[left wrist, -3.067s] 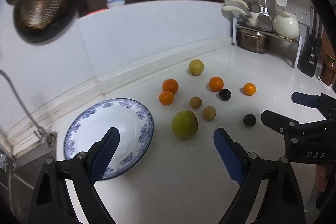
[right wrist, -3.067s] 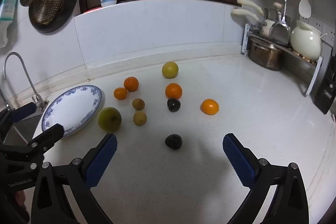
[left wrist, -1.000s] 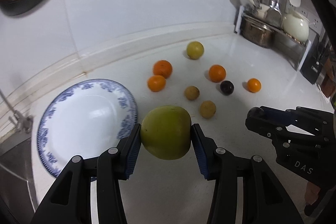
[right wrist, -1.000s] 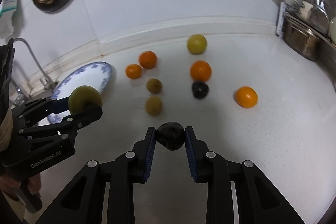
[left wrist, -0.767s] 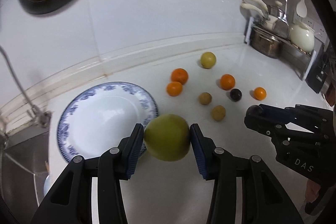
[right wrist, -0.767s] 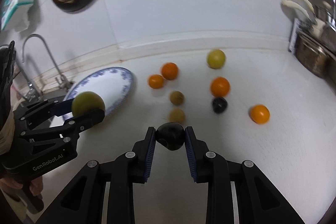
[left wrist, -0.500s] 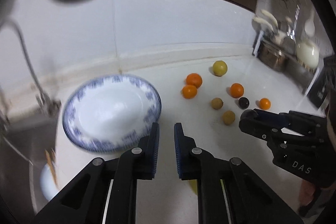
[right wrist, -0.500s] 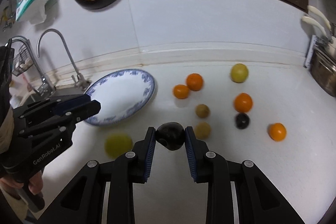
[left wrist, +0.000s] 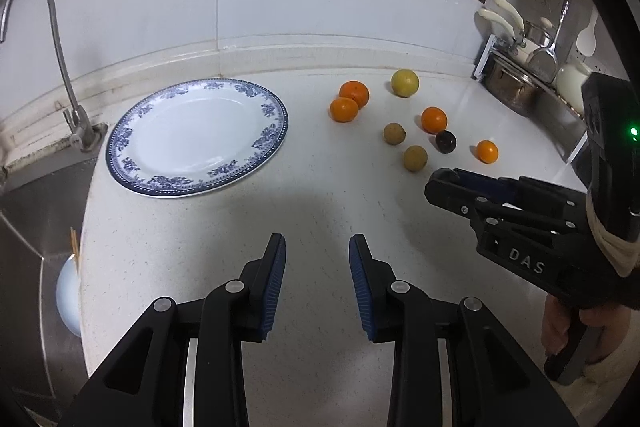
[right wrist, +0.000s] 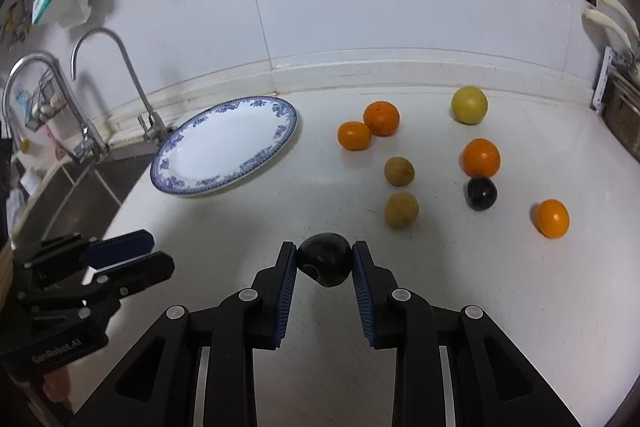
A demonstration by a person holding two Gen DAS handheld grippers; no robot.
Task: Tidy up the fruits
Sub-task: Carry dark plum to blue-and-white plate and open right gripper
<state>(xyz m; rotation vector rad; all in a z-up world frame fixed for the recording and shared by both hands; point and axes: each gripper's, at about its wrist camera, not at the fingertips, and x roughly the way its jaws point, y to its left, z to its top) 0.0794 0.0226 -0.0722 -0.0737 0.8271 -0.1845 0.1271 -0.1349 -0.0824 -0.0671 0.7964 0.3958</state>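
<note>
Dropped from the left claw since a second ago: the big green fruit, then pinched between the blue pads, now out of sight in both views. Has just been opening its jaws again after snapping them together; stands released, slightly parted, with nothing between the pads. Hangs tilted down over bare white counter, near the front edge. Just beyond and to the left, the blue-patterned plate, flat on the counter beside the tap, with no fruit on it. Clenched on a dark fruit: the right claw, pads pressing both sides of it and carrying it above the counter, as a second ago. Pointed down and toward the plate, with the left claw low at its left. Lying loose on the counter, well to the right of the plate: two oranges touching or nearly so, closest to the plate; a yellow-green fruit farther back near the wall; a third orange with a second dark fruit just beside it; two brown fruits near each other in the middle; a small orange farthest right. All in the same places as three seconds ago.
</note>
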